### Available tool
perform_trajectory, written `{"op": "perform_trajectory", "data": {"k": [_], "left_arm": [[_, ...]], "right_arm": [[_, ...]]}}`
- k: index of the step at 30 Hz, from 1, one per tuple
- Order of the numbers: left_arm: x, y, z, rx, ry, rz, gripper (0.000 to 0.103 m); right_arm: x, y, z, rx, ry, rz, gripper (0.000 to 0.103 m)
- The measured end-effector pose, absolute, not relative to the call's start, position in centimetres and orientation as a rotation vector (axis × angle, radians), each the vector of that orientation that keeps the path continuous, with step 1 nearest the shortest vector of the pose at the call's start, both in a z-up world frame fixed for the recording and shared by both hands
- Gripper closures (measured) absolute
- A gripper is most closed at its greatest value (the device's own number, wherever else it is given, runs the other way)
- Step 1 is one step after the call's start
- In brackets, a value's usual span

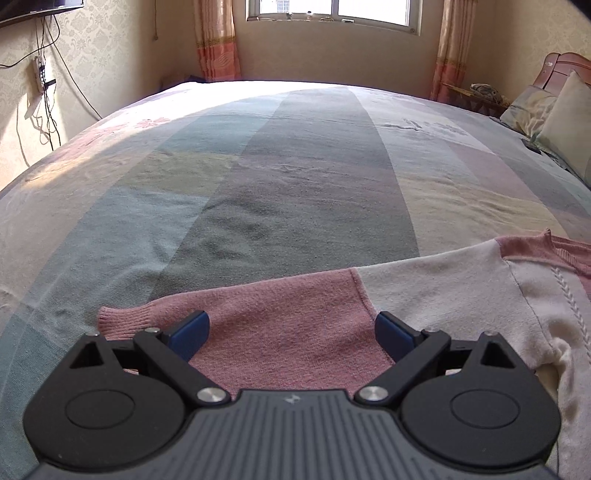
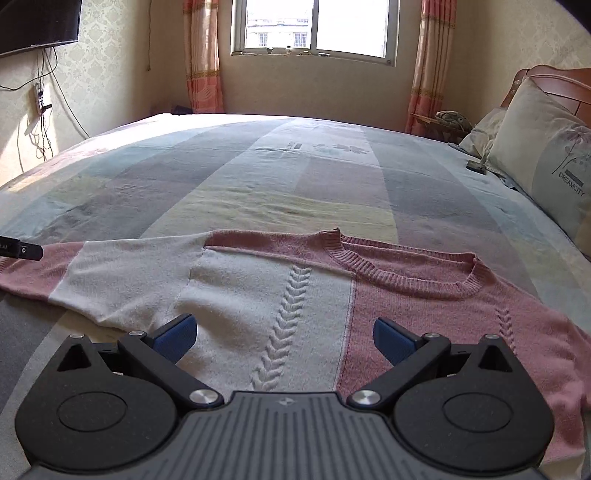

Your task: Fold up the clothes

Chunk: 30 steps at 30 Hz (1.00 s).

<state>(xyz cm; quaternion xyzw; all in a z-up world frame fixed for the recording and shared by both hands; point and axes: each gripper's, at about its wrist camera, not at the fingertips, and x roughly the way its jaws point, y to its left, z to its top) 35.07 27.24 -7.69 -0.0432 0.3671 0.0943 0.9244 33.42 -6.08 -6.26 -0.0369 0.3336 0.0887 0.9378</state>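
Spread, empty fingers [image 1: 291, 334] [image 2: 284, 339] over pink-white sweater [image 2: 295, 291] on striped bedspread [image 1: 258, 166], sunlit curtained window [image 2: 314, 27] beyond.

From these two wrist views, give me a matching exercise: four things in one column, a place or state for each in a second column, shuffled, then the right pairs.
Things:
1. sweater
2. pillow
3. left gripper
4. window

Places or states:
A. in the far wall, between two curtains
B. jaws open, over the pink sleeve
C. spread flat on the bed, neckline facing the window
D. propped at the headboard on the right

Pairs: 1-C, 2-D, 3-B, 4-A
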Motion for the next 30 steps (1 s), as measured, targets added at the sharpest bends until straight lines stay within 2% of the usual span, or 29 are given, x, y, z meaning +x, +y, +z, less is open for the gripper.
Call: {"op": "perform_trajectory", "data": {"k": [6, 9, 15, 19, 23, 30], "left_arm": [[35.1, 27.8, -7.7, -0.114, 0.75, 0.201, 0.007], [35.1, 28.1, -7.8, -0.129, 0.748, 0.207, 0.007], [35.3, 28.6, -8.1, -0.148, 0.759, 0.225, 0.007], [35.2, 28.4, -7.9, -0.147, 0.755, 0.217, 0.007], [35.1, 28.1, -7.6, -0.141, 0.744, 0.208, 0.007], [35.2, 27.9, -7.4, -0.129, 0.751, 0.21, 0.007]], "right_arm": [[42.2, -4.0, -10.0, -0.048, 0.861, 0.209, 0.0], [44.7, -2.6, -12.0, -0.092, 0.851, 0.192, 0.0], [50.1, -1.9, -11.9, -0.04, 0.837, 0.167, 0.0], [50.5, -1.8, -11.3, -0.047, 0.878, 0.178, 0.0], [47.4, -1.5, -9.8, -0.014, 0.88, 0.266, 0.0], [46.5, 1.9, -11.3, -0.104, 0.871, 0.335, 0.0]]}}
